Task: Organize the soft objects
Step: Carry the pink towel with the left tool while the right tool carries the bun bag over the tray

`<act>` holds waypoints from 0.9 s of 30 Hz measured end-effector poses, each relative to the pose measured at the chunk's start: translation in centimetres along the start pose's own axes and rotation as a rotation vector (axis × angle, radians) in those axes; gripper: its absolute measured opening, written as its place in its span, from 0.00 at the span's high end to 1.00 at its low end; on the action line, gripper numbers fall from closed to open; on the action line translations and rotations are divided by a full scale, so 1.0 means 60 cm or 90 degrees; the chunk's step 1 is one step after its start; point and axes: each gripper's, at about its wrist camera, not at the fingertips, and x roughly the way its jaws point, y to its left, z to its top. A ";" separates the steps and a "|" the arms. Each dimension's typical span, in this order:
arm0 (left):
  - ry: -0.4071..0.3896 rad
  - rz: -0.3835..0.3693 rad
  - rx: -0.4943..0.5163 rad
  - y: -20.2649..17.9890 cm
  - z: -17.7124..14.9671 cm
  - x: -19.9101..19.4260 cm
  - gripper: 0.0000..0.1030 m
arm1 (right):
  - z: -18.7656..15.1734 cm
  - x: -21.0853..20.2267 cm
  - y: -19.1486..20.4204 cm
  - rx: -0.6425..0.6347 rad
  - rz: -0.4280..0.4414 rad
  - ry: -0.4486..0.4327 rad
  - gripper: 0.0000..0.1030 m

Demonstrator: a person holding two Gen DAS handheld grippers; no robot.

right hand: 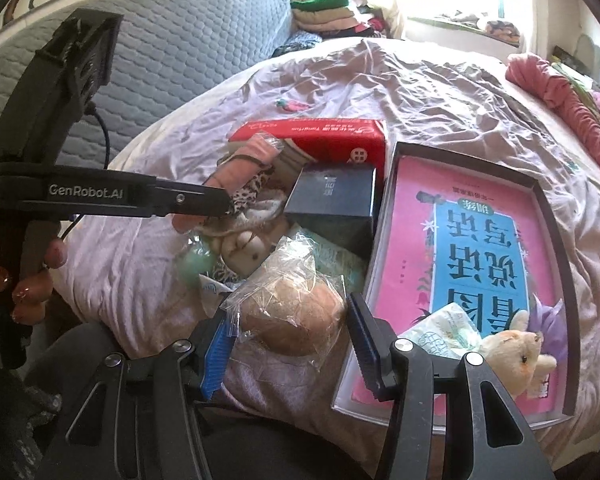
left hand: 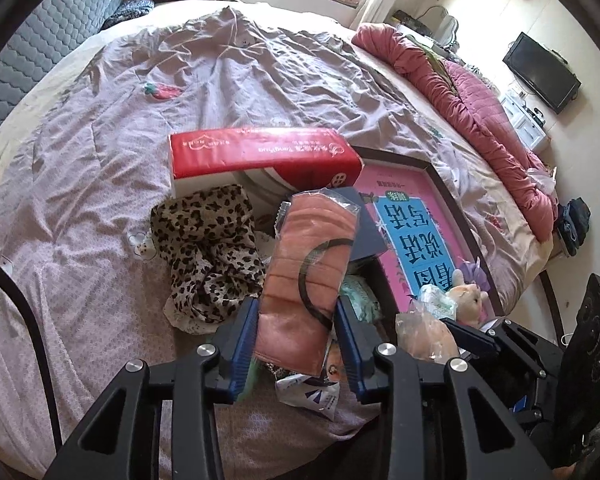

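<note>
black left gripper [left hand: 296,344] frame, blue ribbed pads [left hand: 242,344], silver screws, white genrobot.ai lettering, pink-painted nails

Your left gripper [left hand: 296,344] sits bottom centre of left view, wrapped towel [left hand: 306,280] between its fingers. Scarf [left hand: 204,248] left of towel; tissue pack [left hand: 260,156] behind both, mid-frame. Tray [right hand: 556,216] fills right half of right view, book [right hand: 460,248] in it, plush toy [right hand: 516,352] at its lower corner. Bagged bun [right hand: 300,316] between your right gripper [right hand: 288,340] fingers, lower centre. Box [right hand: 332,196] behind bun, left of tray.
</note>
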 end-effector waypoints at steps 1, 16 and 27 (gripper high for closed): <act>-0.002 0.001 0.002 -0.003 0.001 -0.003 0.62 | 0.000 -0.002 -0.002 0.002 -0.002 -0.004 0.46; -0.039 0.006 0.078 -0.090 0.018 -0.044 0.62 | 0.007 -0.069 -0.044 0.028 -0.047 -0.063 0.46; -0.047 0.000 0.129 -0.168 0.016 -0.047 0.62 | -0.001 -0.133 -0.103 0.080 -0.090 -0.106 0.46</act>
